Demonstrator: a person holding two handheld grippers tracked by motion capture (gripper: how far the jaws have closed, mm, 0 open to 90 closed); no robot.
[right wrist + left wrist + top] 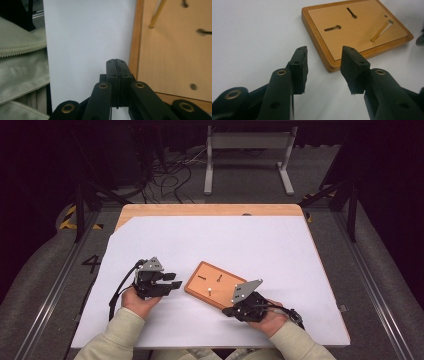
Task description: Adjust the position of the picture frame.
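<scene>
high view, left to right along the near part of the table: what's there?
left gripper → wooden board with an upright peg → right gripper, all on the white sheet.

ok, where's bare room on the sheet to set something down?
Free: the white sheet beyond the wooden board, and its right side. Crowded: near edge, where the left gripper and right gripper flank the board.

A smooth, satin-finished wooden board [352, 32] is seen with 1 shiny brass-coloured metal peg [382, 30]. The counter [210, 210] is covered by matt white paper [220, 240]. Matt black plastic forms the left tool [323, 68]; the sleeve [20, 72] is woven cloth.
</scene>
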